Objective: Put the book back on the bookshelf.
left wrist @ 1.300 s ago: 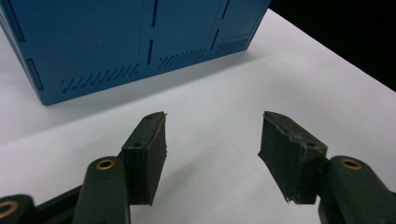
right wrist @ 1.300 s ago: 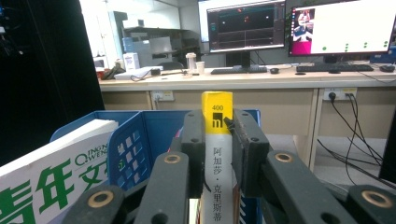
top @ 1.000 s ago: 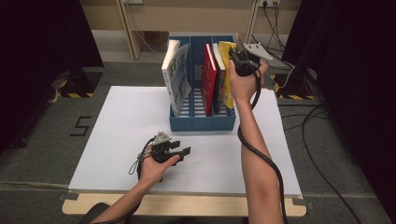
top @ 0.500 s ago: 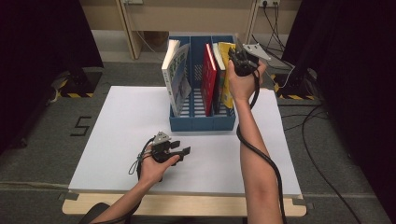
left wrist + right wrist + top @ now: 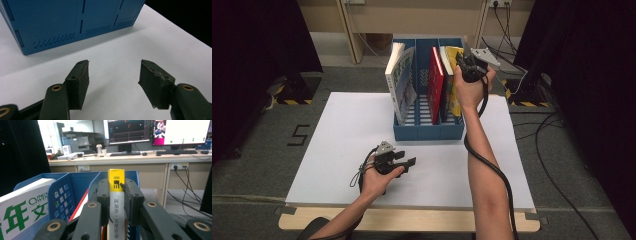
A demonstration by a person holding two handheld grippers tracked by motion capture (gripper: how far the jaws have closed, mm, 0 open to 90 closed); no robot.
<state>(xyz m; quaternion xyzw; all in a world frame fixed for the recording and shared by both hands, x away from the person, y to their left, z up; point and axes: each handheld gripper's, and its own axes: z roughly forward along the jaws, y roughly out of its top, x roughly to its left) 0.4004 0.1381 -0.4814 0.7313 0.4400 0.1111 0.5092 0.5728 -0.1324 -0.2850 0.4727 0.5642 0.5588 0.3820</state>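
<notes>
The right tool [image 5: 116, 202] is clamping the glossy yellow spine of a slim book [image 5: 116, 195], which is standing upright in the right compartment of the blue plastic file rack [image 5: 428, 131], its walls slotted and perforated. A red book [image 5: 435, 85] is leaning in the middle compartment. The left tool [image 5: 113, 82] is resting low over the smooth white surface [image 5: 337, 135], its blocky black rubber pads standing apart and gripping nothing.
</notes>
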